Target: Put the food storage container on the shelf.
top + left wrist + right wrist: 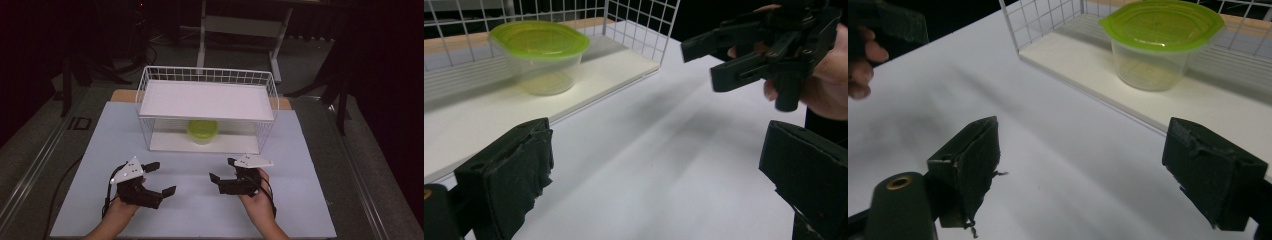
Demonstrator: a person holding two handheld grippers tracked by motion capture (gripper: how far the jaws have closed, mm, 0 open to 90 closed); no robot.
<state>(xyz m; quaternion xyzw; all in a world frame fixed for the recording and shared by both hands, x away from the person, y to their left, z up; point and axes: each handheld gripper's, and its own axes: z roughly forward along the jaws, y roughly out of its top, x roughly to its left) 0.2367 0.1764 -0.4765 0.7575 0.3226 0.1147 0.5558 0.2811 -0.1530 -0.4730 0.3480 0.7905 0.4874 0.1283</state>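
Nearest to the person, two grippers hovered over the white table (100,210): the left gripper (164,178) and the right gripper (223,169), both with jaws spread wide and nothing between them (they faced each other, well apart). Beyond them stood one white wire basket (145,100) with a shelf on top. Under this shelf, on the basket floor, sat one clear container (202,132), upright, its green lid (1162,22) facing up.

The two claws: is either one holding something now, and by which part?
Nothing is held. The left claw and the right claw are open, away from the tub.
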